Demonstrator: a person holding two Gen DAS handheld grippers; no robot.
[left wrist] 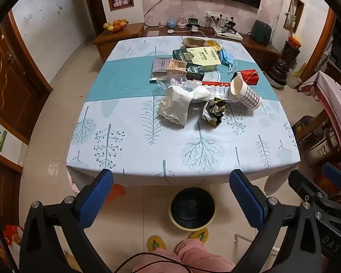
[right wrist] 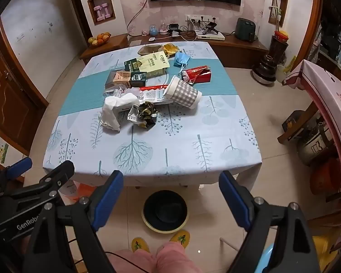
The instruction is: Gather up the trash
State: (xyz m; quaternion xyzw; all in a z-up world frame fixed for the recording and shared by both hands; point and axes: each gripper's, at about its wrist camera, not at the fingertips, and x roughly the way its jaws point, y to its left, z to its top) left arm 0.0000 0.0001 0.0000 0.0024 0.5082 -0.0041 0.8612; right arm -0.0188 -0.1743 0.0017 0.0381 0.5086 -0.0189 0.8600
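Note:
A heap of trash lies on the table (left wrist: 129, 154) (right wrist: 193, 163): crumpled white tissue (left wrist: 177, 107) (right wrist: 112, 113), a crumpled foil wrapper (left wrist: 213, 111) (right wrist: 143, 115), a checked paper cup (left wrist: 245, 93) (right wrist: 184, 92) on its side, a red crushed carton (left wrist: 247, 76) (right wrist: 197, 74), a blue face mask (left wrist: 227, 59) (right wrist: 180, 60), small boxes (left wrist: 184, 68) (right wrist: 129, 78) and a yellow CODEX pack (left wrist: 205, 56) (right wrist: 153, 62). A black bin (left wrist: 192, 208) (right wrist: 164, 211) stands on the floor under the near table edge. My left gripper (left wrist: 170, 188) and right gripper (right wrist: 170, 186) are open and empty, held before the near edge, above the bin.
The person's pink-trousered legs and yellow slippers (left wrist: 155, 242) (right wrist: 141, 244) are below. A wooden TV cabinet (left wrist: 125, 34) with a fruit bowl (left wrist: 116, 26) stands behind the table. Boxes and jars crowd the right side (right wrist: 311, 145). The right gripper shows at the left wrist view's right edge (left wrist: 318, 193).

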